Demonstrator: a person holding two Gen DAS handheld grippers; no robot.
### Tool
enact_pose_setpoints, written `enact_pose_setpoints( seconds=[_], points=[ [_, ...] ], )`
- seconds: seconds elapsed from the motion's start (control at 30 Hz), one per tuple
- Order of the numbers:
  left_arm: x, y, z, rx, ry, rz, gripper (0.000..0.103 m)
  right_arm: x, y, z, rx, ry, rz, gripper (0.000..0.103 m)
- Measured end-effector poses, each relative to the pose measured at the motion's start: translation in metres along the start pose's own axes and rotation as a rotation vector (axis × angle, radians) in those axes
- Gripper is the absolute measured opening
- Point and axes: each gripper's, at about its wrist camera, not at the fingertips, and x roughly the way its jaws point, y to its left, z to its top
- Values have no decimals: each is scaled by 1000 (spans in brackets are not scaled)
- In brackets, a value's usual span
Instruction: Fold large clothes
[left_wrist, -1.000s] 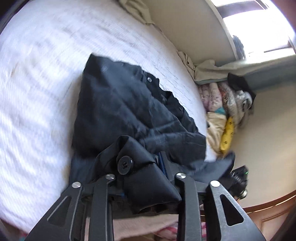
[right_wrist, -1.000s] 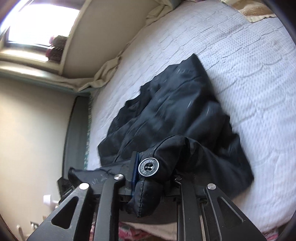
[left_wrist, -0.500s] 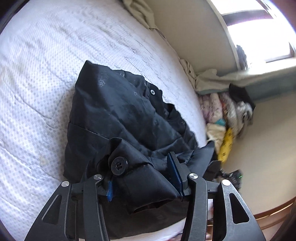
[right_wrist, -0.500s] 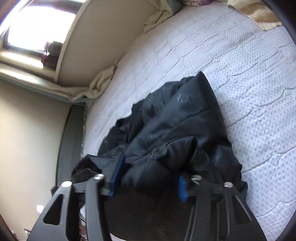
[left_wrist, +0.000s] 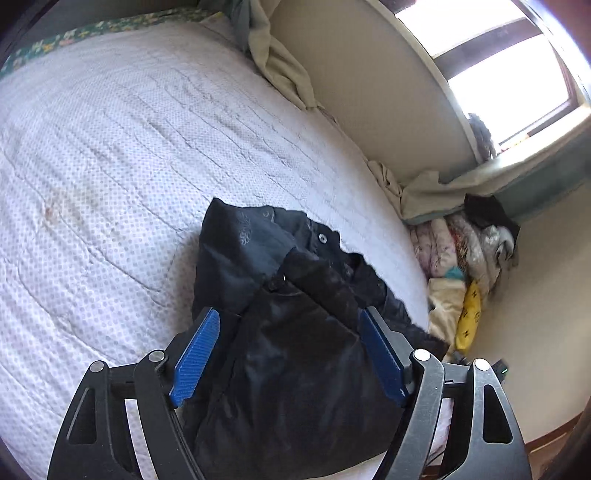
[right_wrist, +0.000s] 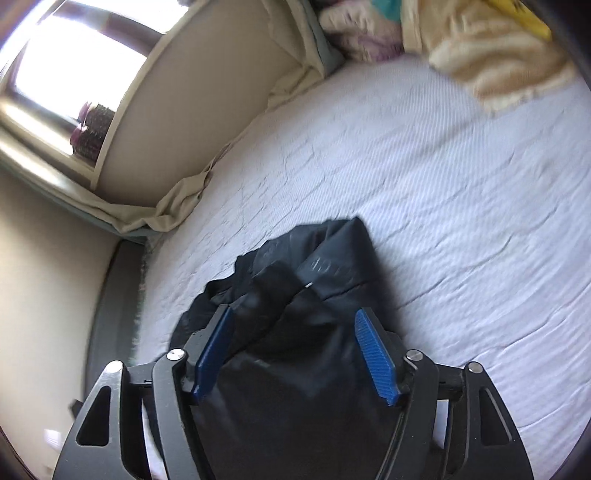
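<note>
A black padded jacket (left_wrist: 280, 332) lies bunched in a folded heap on the white quilted bed (left_wrist: 110, 166). My left gripper (left_wrist: 288, 328) is open, its blue pads (left_wrist: 195, 350) wide apart just over the near part of the jacket, gripping nothing. In the right wrist view the same jacket (right_wrist: 314, 295) lies on the bed (right_wrist: 461, 203). My right gripper (right_wrist: 291, 325) is open too, its blue pads (right_wrist: 375, 358) spread either side of the jacket's near fold. A snap button (left_wrist: 322, 238) shows near the jacket's far edge.
A pile of other clothes (left_wrist: 465, 258) sits off the bed's right side by the wall under a window (left_wrist: 498, 66). A beige sheet (left_wrist: 280, 66) is bunched along the wall. A cream blanket (right_wrist: 491, 62) lies at the bed's far end.
Both grippers were shut on the jacket's cuffs a second ago; they have opened wide, let the fabric drop onto the heap, and pulled up and back.
</note>
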Motion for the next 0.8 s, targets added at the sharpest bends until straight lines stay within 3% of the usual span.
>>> enact_pose_setpoints(
  seconds=[0.17,0.3,0.33,0.43,0.47,0.5,0.57,0.67,0.8],
  points=[
    [20,-9,-6,47,24,54,80,-7,12,-2,-115,-16,-71,70],
    [39,-13,-7,47,30,49,78,4,16,-6,-147,14,-94,70],
    [42,-13,-8,44,27,40,75,8,17,-8,-152,24,-96,70],
    [51,-14,-11,56,32,47,48,18,17,-12,-165,51,-112,69],
    [53,-14,-12,68,37,60,31,22,17,-14,-168,64,-120,60],
    [54,-14,-13,74,51,72,21,27,16,-15,-174,83,-122,53],
    [53,-11,-14,61,63,70,18,32,16,-17,-191,111,-152,24],
    [45,-9,-16,61,58,104,16,32,14,-19,-212,115,-189,14],
    [49,1,-17,37,85,121,17,38,2,-23,-167,152,-251,11]
  ],
)
